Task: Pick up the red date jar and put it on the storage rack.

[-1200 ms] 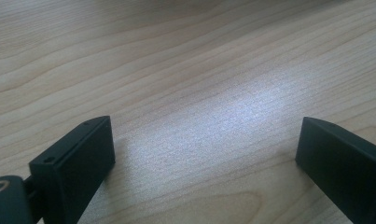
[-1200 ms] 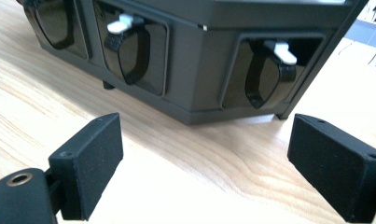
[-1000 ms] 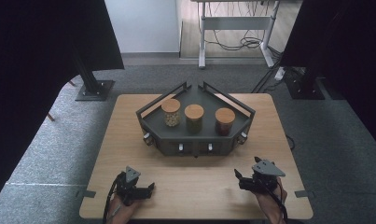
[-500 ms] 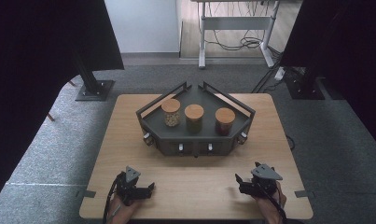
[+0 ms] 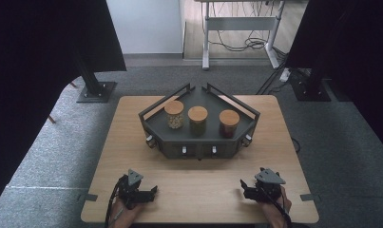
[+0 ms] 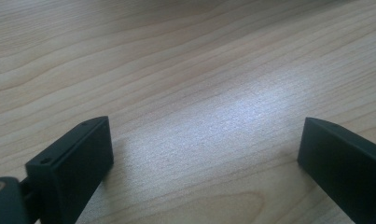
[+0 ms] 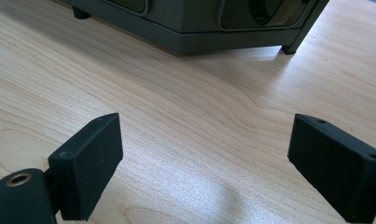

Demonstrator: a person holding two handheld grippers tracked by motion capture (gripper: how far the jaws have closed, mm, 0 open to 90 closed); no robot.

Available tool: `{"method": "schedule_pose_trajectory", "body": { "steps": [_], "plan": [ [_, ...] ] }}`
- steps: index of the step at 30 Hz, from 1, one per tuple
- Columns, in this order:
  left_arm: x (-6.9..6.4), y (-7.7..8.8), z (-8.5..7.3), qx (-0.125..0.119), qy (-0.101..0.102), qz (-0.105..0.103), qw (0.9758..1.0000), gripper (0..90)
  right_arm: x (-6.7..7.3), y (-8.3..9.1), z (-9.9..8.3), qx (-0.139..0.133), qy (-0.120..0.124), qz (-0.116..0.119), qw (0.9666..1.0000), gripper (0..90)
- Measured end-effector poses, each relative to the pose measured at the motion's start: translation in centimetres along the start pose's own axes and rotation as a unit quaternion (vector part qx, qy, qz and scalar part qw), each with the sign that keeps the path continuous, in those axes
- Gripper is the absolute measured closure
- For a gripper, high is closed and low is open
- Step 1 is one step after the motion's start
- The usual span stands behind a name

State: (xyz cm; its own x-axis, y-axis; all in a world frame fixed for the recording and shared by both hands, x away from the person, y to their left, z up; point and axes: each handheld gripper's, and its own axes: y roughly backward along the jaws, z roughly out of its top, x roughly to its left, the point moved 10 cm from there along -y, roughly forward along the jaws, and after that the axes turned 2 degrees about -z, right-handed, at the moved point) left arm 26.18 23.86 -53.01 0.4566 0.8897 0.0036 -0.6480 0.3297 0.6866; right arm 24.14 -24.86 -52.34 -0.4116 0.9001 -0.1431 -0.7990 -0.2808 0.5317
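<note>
From the high view, the left gripper and right gripper rest at the near edge of the worktop, well apart from the dark tray farther back. Three cork-lidded jars stand in the tray: the left jar with pale contents, the middle jar, the right jar reddish-brown.

In the left gripper view, jaws stand wide open, empty, over bare wood.

In the right gripper view, jaws stand wide open, empty, the tray's front ahead.
</note>
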Motion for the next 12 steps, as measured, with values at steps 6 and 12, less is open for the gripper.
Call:
{"method": "schedule_pose_trajectory", "body": {
  "steps": [6, 12],
  "plan": [
    [-0.07, -0.06, 0.06, 0.003, 0.012, 0.012, 0.9999, 0.0, 0.04, 0.06, -0.11, -0.004, -0.003, 0.005, 1.0000, 8.9],
    [-0.07, -0.06, 0.06, 0.003, 0.013, 0.013, 0.9998, 0.0, 0.08, 0.07, -0.20, -0.003, -0.006, 0.006, 1.0000, 8.6]
  ]
}}
